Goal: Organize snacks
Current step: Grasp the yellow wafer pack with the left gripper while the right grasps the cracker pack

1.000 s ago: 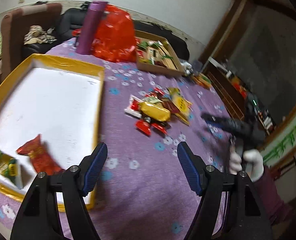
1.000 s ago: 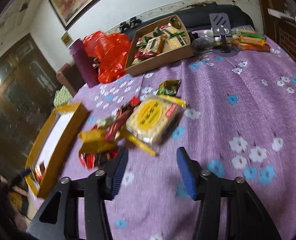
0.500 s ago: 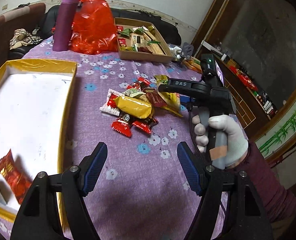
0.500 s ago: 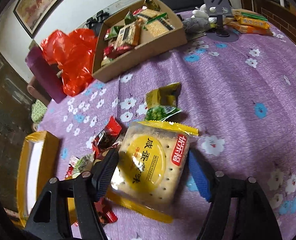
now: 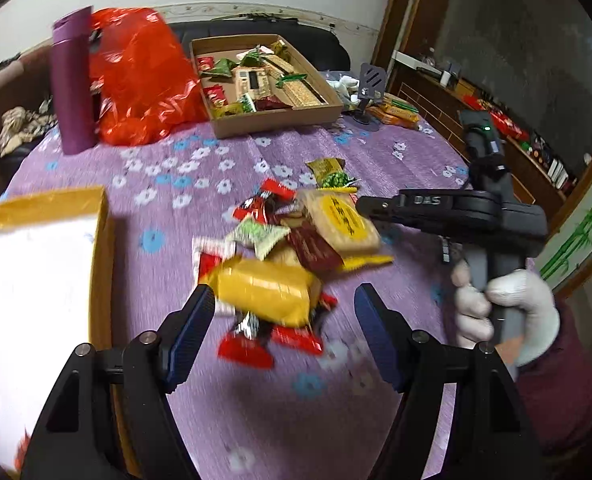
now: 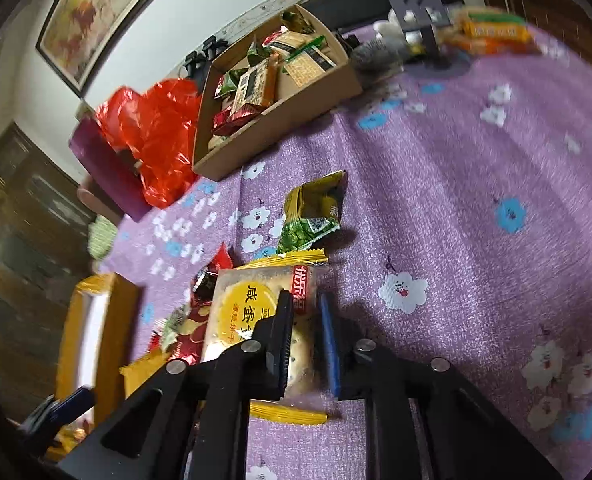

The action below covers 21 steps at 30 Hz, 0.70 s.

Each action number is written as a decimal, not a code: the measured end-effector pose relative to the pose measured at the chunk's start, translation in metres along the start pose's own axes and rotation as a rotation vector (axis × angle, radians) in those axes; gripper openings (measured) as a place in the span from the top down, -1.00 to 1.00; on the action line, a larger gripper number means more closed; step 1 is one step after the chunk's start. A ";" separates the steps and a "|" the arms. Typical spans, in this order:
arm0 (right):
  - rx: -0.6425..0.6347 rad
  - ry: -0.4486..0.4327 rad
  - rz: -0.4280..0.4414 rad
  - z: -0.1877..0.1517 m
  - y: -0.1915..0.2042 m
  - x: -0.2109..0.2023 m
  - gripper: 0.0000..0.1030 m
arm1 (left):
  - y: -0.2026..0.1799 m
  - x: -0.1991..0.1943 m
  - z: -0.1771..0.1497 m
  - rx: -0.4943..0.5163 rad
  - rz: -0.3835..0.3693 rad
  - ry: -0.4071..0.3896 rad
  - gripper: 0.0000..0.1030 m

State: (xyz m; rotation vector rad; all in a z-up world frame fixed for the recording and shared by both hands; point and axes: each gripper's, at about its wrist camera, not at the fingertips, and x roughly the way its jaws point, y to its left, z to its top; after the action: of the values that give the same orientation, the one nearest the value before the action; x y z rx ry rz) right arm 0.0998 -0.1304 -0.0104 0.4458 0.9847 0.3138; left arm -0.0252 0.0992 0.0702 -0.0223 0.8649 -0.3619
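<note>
Pinching the right edge of the clear-wrapped round cracker pack with the yellow label (image 6: 256,320), your right gripper (image 6: 302,340) has just snapped its jaws nearly together, and its left finger hides part of the print. Your left gripper (image 5: 284,336) hangs wide open with nothing between its pads, just above the blurred yellow foil packet (image 5: 268,288) at the near edge of the loose pile of wrapped snacks (image 5: 292,240) on the purple flowered tablecloth (image 5: 256,420). Motion smears the small red wrappers under that packet.

Left of the pile, the yellow-rimmed white tray (image 5: 36,280) runs off frame. Farther back stand the brown cardboard box of snacks (image 5: 272,120), a red plastic bag (image 5: 144,76) and a tall purple bottle (image 5: 72,80).

Only the left view shows your white-gloved right hand (image 5: 508,312) on the handle; only the right view makes the pack's label readable.
</note>
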 end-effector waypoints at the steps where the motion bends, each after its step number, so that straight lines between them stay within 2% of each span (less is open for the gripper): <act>1: 0.020 0.011 0.025 0.002 -0.003 0.001 0.60 | 0.000 0.005 0.002 0.011 -0.001 0.006 -0.40; 2: 0.039 0.028 0.049 0.002 -0.006 0.003 0.42 | 0.000 0.012 0.004 0.024 -0.003 0.020 -0.40; 4: 0.050 0.044 0.072 0.002 -0.007 0.005 0.25 | 0.001 0.024 0.007 0.037 0.012 0.041 -0.40; 7: 0.015 0.046 0.077 0.000 0.000 0.007 0.23 | 0.002 0.043 0.011 0.046 0.063 0.080 -0.43; 8: -0.001 0.039 0.069 0.000 0.003 0.007 0.12 | 0.001 0.049 0.012 0.049 0.083 0.091 -0.50; 11: -0.045 0.009 0.039 0.000 0.009 0.006 -0.21 | -0.001 0.058 0.011 0.050 0.100 0.113 -0.50; 12: -0.059 0.001 0.027 0.000 0.011 0.005 -0.25 | -0.004 0.059 0.010 0.065 0.122 0.111 -0.50; 14: -0.076 -0.003 0.017 -0.001 0.013 0.007 -0.39 | -0.011 0.057 0.007 0.091 0.139 0.096 -0.41; 15: -0.084 -0.002 0.015 -0.002 0.014 0.008 -0.40 | -0.012 0.056 0.006 0.092 0.138 0.090 -0.38; 17: -0.120 -0.009 -0.014 -0.005 0.021 0.010 -0.44 | -0.011 0.050 0.005 0.083 0.121 0.072 -0.18; 21: -0.195 -0.011 -0.072 -0.012 0.037 0.017 -0.51 | -0.006 0.039 0.005 0.041 0.104 0.040 -0.10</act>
State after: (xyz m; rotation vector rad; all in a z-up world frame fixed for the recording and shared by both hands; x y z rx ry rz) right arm 0.0959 -0.0880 -0.0101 0.2345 0.9469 0.3385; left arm -0.0003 0.0808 0.0451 0.0676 0.8942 -0.2829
